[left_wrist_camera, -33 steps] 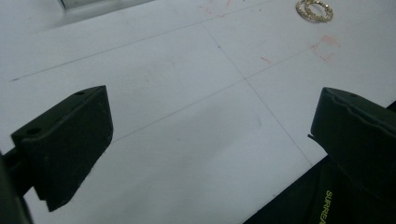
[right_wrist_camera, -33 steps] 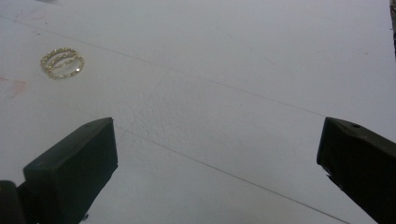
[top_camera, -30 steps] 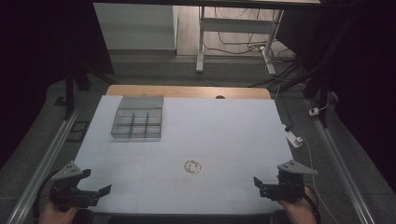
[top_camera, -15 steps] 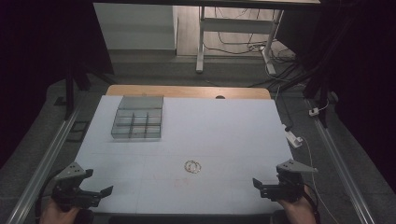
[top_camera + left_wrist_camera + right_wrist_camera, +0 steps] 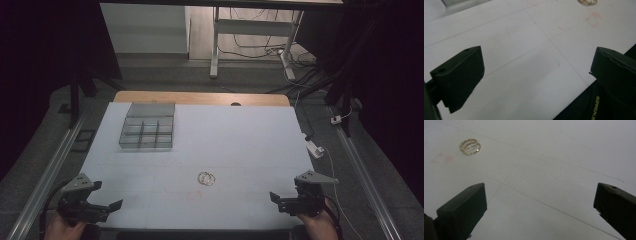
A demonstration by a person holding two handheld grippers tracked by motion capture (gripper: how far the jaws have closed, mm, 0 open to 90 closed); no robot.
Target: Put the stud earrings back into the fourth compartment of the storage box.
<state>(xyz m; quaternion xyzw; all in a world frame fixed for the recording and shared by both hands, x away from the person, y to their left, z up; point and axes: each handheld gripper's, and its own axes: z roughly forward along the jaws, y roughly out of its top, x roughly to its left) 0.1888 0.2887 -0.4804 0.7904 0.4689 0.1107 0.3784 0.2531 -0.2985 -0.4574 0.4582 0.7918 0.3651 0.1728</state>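
On the white table [image 5: 240, 135], nothing is picked up yet.
Both grippers, left gripper [image 5: 107, 209] and right gripper [image 5: 281, 200], gape wide and empty; gold rings [image 5: 206, 178] lie untouched, divided tray [image 5: 148, 132] unfilled.

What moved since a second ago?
Only a little: the left gripper slid slightly back toward the near edge of the table, and the right gripper did too. Both are open and hold nothing. The rings and the clear box stayed where they were.
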